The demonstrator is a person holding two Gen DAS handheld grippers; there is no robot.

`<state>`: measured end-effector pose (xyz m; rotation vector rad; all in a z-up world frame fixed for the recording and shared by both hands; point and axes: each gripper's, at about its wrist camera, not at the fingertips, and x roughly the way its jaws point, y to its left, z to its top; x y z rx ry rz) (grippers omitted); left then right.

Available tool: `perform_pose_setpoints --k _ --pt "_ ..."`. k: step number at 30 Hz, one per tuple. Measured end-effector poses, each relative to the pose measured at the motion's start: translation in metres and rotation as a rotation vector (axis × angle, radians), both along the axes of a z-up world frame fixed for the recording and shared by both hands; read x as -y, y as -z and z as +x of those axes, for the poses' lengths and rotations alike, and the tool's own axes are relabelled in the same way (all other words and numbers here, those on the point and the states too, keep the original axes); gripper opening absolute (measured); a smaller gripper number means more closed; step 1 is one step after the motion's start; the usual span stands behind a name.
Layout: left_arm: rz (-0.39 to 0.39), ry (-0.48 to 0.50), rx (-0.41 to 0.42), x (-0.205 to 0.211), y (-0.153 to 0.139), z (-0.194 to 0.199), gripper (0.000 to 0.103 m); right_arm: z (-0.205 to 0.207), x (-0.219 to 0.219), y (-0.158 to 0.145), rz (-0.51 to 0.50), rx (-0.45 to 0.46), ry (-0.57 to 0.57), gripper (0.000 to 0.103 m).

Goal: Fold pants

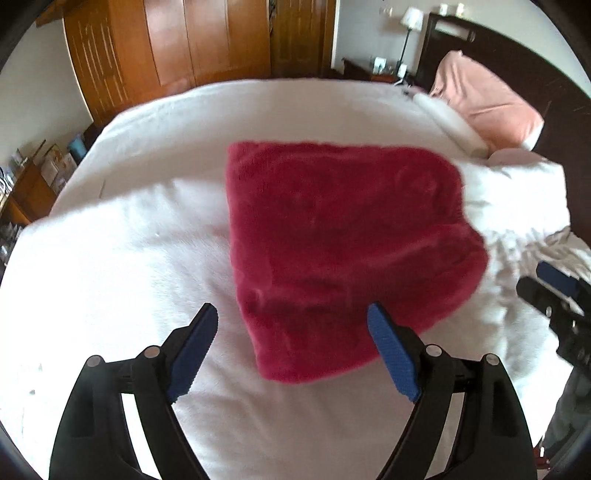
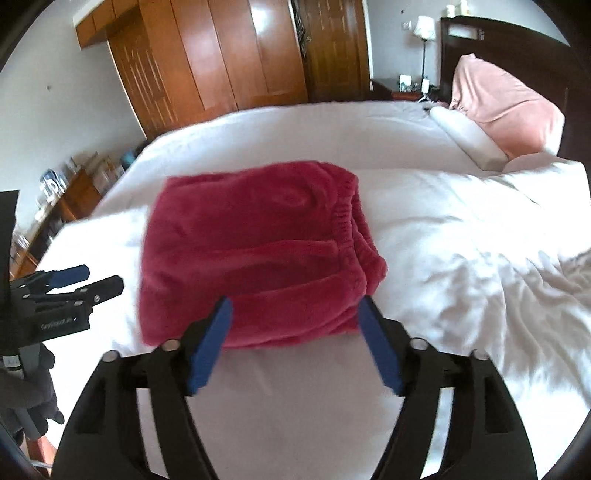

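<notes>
Red fleece pants (image 2: 255,254) lie folded on the bed (image 2: 461,258) just ahead of both my wide, empty tongs (image 2: 295,308), right nearer.

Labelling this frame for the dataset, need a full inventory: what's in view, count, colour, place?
pants: 1, dark red fleece, folded into a block mid-bed, elastic waistband on its right edge
bed cover: 1, white, wrinkled at right
pink pillow: 1, propped against the headboard
white pillow: 1, long, beside the pink one
headboard: 1, dark wood, far right
wardrobe: 1, brown wood, back wall
lamp: 1, white shade, by the headboard
low shelf: 1, wood, cluttered, left wall
left gripper: jaws open, empty, near the front edge of the pants
right gripper: jaws open, empty, at the front edge of the pants
</notes>
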<state>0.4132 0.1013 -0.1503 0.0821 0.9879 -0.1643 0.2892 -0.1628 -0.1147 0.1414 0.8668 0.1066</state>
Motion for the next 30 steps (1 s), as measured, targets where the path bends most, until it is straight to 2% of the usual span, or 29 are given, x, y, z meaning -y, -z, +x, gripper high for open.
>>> perform_pose_setpoints --k 2,6,9,12,16,23,30 --pt "-0.006 0.013 0.032 0.002 -0.013 -0.015 0.091 -0.018 -0.004 -0.013 0.01 0.026 0.005 0.082" --pt "0.004 0.049 0.115 -0.001 -0.039 -0.039 0.094 -0.042 -0.009 -0.036 0.014 0.072 0.024 0.088" --pt "0.022 0.081 0.167 0.002 -0.062 -0.059 0.095 -0.055 -0.014 -0.057 0.028 0.108 0.049 0.098" --pt "0.03 0.106 0.203 0.003 -0.079 -0.072 0.098 -0.068 -0.023 -0.077 0.02 0.145 0.054 0.098" --pt "0.031 0.116 0.238 0.005 -0.1 -0.088 0.098 -0.078 -0.036 -0.096 -0.041 0.173 0.048 0.1" --pt "0.022 0.072 0.298 0.002 -0.132 -0.101 0.098 -0.091 -0.044 -0.118 -0.056 0.202 0.058 0.1" --pt "0.026 0.03 0.314 0.004 -0.141 -0.101 0.098 -0.093 -0.045 -0.132 -0.066 0.214 0.053 0.1"
